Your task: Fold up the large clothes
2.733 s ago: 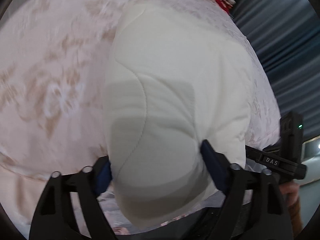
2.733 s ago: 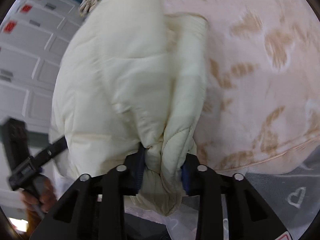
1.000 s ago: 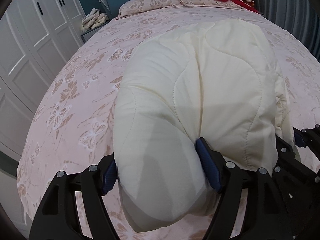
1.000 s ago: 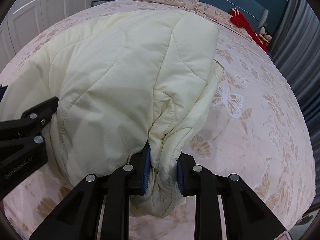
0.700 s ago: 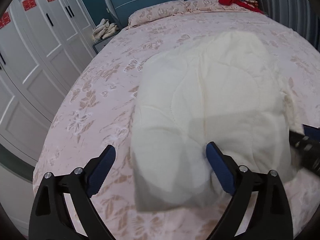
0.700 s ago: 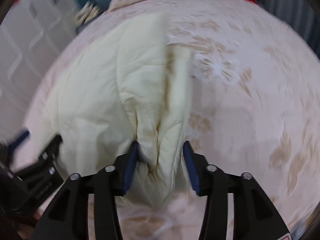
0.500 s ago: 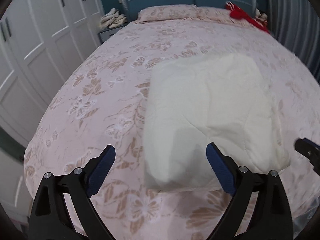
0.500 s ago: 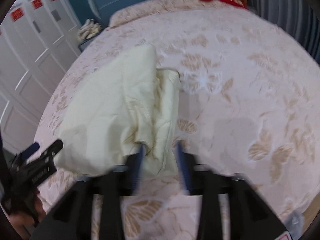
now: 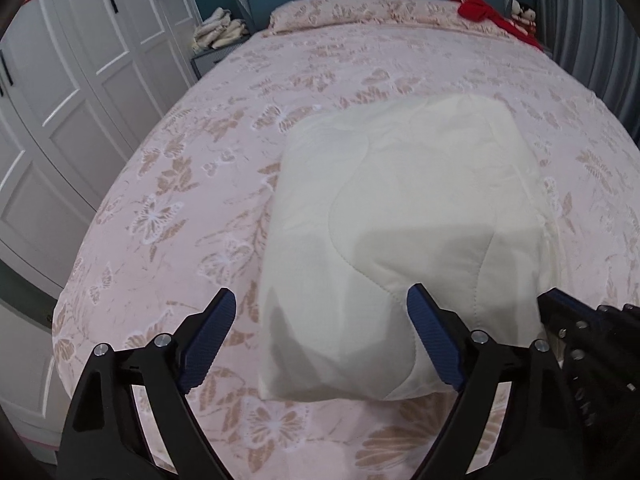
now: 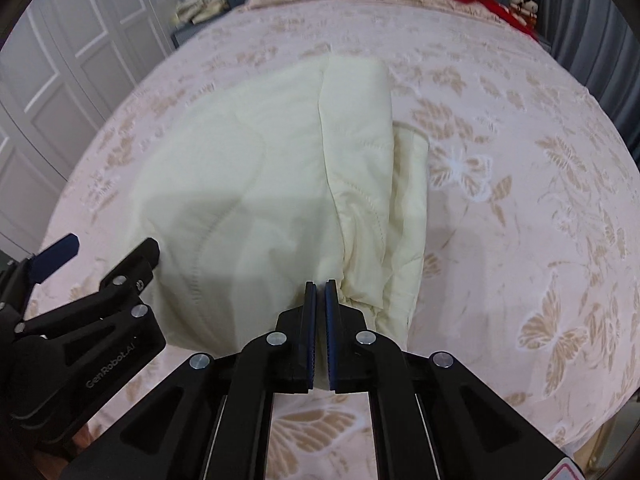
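The cream quilted jacket (image 9: 404, 208) was lying folded into a chunky, roughly rectangular bundle on the bed (image 9: 180, 184), toward the foot end of the pink butterfly-print bedspread. It looked puffy, with curved stitch lines running across the top panel, and its near edge sat a little way in from the edge of the mattress. From the right wrist view the same jacket (image 10: 256, 168) showed a thicker folded strip along its right side, with a bit of a lower layer peeking out past that strip and some bunched, wrinkly fabric at the near right corner.

The left gripper (image 9: 320, 336) was hovering above the near left part of the bundle, tilted steeply down at it, blue pads spread wide. Its jaws had just eased in a touch from their widest, and nothing was pinched between them; the jacket just showed below the gap.

The right gripper (image 10: 320, 292) was pointing down at the near right corner of the jacket, its jaws having just closed down so the pads were practically together, gripping nothing. The fabric sat just beyond the tips, not in them.

Further back there were the pillows (image 9: 332, 12), a red item (image 9: 476, 8) and white wardrobe doors (image 9: 72, 60) off to the left.
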Motion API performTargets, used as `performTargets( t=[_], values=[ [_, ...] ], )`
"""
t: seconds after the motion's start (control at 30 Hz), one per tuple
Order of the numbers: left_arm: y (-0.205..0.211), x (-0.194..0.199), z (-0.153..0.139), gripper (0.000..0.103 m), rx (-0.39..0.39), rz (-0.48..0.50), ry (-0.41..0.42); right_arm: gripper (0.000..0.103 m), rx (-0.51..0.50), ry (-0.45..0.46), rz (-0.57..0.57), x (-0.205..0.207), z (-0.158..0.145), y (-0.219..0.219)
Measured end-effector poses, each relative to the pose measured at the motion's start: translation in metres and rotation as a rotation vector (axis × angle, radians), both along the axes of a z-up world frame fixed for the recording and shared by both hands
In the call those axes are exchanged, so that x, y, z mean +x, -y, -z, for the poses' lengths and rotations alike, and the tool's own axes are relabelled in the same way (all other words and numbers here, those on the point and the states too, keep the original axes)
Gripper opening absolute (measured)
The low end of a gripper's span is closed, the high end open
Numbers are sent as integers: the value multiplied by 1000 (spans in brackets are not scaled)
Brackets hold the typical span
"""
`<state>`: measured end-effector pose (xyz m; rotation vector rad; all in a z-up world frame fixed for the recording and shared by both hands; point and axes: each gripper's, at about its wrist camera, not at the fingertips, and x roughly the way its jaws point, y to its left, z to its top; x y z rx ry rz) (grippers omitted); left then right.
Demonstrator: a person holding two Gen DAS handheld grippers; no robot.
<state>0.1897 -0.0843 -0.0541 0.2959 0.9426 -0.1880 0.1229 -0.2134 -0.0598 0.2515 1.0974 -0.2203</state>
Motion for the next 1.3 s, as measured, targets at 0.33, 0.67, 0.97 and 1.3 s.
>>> performTargets(
  t=[0.33, 0.67, 0.97, 1.3],
  values=[
    [8, 5, 33, 86, 18, -2, -53, 4, -4, -63, -2, 8, 33, 5],
    [14, 6, 48, 89, 47, -10, -40, 4, -52, -73, -8, 13, 49, -3],
    [16, 10, 55, 91, 50, -19, -30, 4, -70, -64, -6, 15, 57, -4],
    [20, 7, 59, 92, 64, -23, -9, 5, -54, -56, 3, 16, 59, -2]
  ],
)
